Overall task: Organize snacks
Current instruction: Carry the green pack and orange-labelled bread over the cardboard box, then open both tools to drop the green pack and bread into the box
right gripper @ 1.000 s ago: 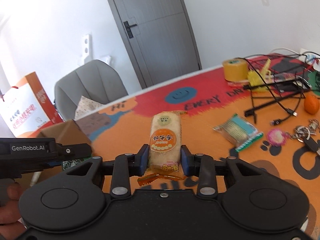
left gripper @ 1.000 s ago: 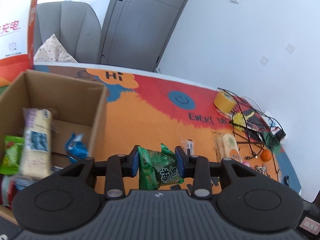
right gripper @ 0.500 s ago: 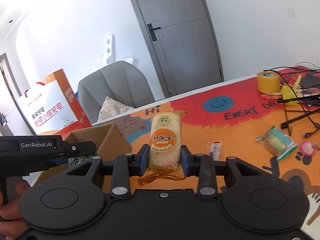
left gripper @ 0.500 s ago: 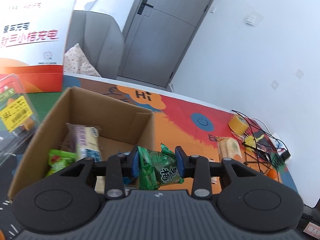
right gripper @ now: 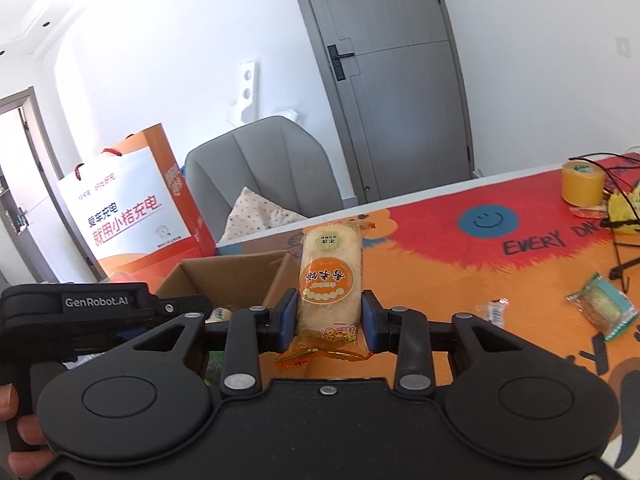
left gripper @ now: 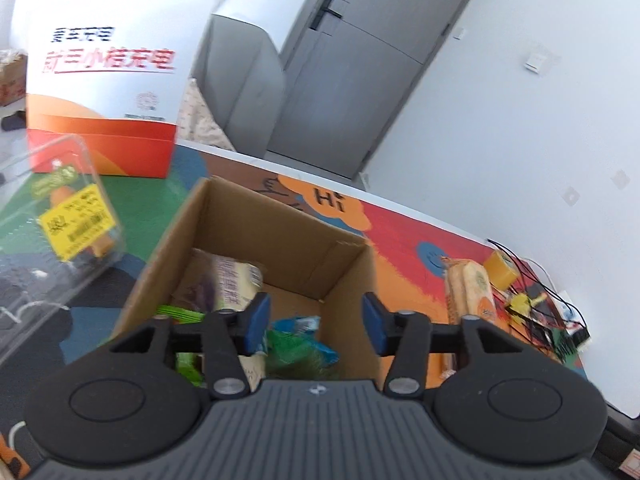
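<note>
The left hand-held gripper (left gripper: pixel 316 322) was opening over the cardboard box (left gripper: pixel 256 232), empty, while the right hand-held gripper (right gripper: pixel 330 322) squeezed a rice cracker pack (right gripper: pixel 330 276)

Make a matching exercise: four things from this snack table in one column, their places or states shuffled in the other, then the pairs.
1. rice cracker pack
2. green snack packet
3. yellow tape roll
4. teal-edged biscuit pack

A. standing by the cables
B. clamped in the right gripper
C. lying flat on the orange mat
D. inside the cardboard box

Pairs: 1-B, 2-D, 3-A, 4-C
</note>
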Demonstrator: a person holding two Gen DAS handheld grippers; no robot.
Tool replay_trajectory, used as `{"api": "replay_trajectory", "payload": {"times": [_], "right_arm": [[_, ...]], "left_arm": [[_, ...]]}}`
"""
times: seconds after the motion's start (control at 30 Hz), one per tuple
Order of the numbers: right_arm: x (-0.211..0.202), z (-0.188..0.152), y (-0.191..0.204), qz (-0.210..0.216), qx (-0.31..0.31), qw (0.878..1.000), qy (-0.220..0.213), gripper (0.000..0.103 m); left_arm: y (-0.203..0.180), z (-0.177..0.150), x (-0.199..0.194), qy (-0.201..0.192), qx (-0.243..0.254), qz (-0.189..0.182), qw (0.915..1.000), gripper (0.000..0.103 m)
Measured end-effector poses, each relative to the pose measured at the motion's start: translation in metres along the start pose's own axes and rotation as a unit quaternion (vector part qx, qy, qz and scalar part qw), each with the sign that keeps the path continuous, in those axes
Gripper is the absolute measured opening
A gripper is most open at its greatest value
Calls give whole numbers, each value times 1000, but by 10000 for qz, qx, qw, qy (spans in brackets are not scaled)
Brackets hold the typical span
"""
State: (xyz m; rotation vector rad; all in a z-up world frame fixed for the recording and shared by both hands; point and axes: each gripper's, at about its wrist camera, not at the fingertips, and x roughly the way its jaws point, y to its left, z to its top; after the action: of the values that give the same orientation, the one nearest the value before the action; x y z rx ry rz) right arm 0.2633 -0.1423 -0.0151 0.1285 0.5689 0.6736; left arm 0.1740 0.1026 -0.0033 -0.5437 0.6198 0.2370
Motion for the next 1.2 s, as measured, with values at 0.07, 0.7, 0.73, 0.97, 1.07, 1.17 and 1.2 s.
{"api": "replay_trajectory", "payload": {"times": [0.07, 0.7, 0.73, 0.97, 1.07, 1.17, 1.2], "right_arm": [[2, 2, 6, 50, -52, 10000, -12, 34], [34, 10, 58, 462, -370, 9981, 159, 34], [36, 10, 60, 503, -396, 9978, 171, 35], [30, 10, 58, 494, -337, 9981, 135, 50], [25, 11, 50, 374, -289, 9988, 104, 50], [19, 10, 40, 254, -238, 9994, 91, 50], [17, 9, 38, 216, -224, 9995, 87, 50]], "left_arm": [[5, 3, -4, -68, -12, 79, 9999, 54], [45, 21, -25, -214, -168, 361, 9990, 66], [46, 21, -26, -222, -169, 364, 9989, 68], [45, 21, -26, -207, -158, 359, 9990, 73], [40, 19, -24, -173, -123, 322, 9993, 76], [34, 17, -21, -159, -47, 289, 9994, 80], [31, 16, -20, -153, -15, 285, 9995, 81]]}}
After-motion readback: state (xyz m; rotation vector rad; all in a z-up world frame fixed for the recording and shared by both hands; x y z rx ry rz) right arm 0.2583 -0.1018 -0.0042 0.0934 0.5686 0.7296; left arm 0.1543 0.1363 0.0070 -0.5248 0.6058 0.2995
